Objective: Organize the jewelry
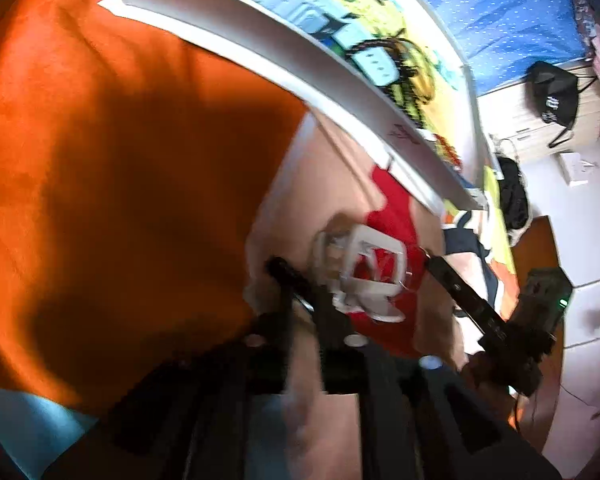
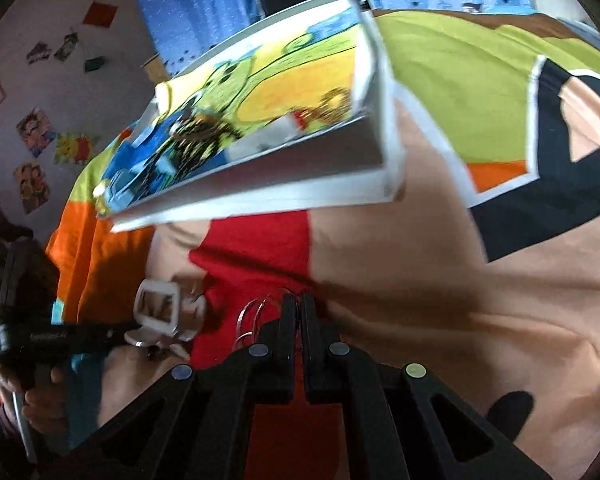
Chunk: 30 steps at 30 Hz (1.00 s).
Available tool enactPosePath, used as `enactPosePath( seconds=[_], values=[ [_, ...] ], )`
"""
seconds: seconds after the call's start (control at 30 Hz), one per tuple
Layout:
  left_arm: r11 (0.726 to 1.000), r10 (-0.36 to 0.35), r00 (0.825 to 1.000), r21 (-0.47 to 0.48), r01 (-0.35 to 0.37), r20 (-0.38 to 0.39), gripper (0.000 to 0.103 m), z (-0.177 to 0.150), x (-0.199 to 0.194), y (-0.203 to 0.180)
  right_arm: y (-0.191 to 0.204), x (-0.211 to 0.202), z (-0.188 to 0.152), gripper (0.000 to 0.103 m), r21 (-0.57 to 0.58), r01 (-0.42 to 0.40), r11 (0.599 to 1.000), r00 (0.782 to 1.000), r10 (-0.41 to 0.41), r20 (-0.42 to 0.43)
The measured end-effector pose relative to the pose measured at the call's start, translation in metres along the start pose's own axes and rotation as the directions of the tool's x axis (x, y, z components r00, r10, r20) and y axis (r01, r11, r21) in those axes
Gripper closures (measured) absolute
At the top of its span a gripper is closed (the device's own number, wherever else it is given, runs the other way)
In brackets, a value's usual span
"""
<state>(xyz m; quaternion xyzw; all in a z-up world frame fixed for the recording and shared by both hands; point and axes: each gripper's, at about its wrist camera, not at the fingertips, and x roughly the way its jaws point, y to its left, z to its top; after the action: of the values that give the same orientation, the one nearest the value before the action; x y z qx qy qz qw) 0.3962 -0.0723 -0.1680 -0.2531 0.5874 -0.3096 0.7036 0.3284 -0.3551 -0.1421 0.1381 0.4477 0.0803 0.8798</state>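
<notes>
Right tongs [image 2: 296,312] sit closest in my right wrist view, their two black fingers drawn nearly together with only a thin slit between them. I can see thin silvery hoop rings [image 2: 256,316] pinched at the fingertips, the loops sticking out to the left of the tips over the red patch of the bedspread [image 2: 420,264]. The frame is blurred, so I cannot count the hoops.

Just left of them stands a small white jewelry stand [image 2: 162,312], a square frame on a flat base, resting on the bedspread where the red patch meets the peach one. My left tongs [image 2: 128,330] reach it from the left edge of that view, the fingertips at the stand's base.

From the left wrist view, the left tongs [image 1: 296,284] are closed to a narrow gap, and the stand [image 1: 364,276] lies against their fingertips; blur keeps me from telling whether they truly clamp it. The right tongs [image 1: 430,258] come in from the right, their tip just beside the stand's right side.

Beyond both, a white-rimmed tray [image 2: 260,184] with a cartoon-printed floor lies on the bed, toward the far edge of the bedspread.
</notes>
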Motion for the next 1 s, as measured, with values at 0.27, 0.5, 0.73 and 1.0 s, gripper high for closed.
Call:
enactPosePath(
  seconds=[0.27,0.5,0.73,1.0],
  values=[
    [0.987,0.101,0.995,0.12,-0.102,0.02,0.072,-0.008,0.009,-0.025,-0.014,-0.003,0.003,0.1,0.056,0.034,0.998,0.999,-0.035,0.019],
    [0.966,0.194,0.98,0.165,-0.198,0.04,0.073,-0.015,0.018,-0.027,-0.009,0.0,0.003,0.1,0.048,0.032,0.998,0.999,-0.032,0.006],
    [0.915,0.306,0.949,0.25,-0.316,0.08,0.08,-0.021,0.033,-0.037,-0.007,0.005,0.003,0.1,0.039,0.035,0.999,0.999,-0.035,-0.004],
    [0.912,0.324,0.941,0.233,-0.339,0.098,0.089,-0.025,0.031,-0.034,-0.007,0.008,0.003,0.1,0.04,0.048,0.998,0.999,-0.047,-0.01]
  ],
)
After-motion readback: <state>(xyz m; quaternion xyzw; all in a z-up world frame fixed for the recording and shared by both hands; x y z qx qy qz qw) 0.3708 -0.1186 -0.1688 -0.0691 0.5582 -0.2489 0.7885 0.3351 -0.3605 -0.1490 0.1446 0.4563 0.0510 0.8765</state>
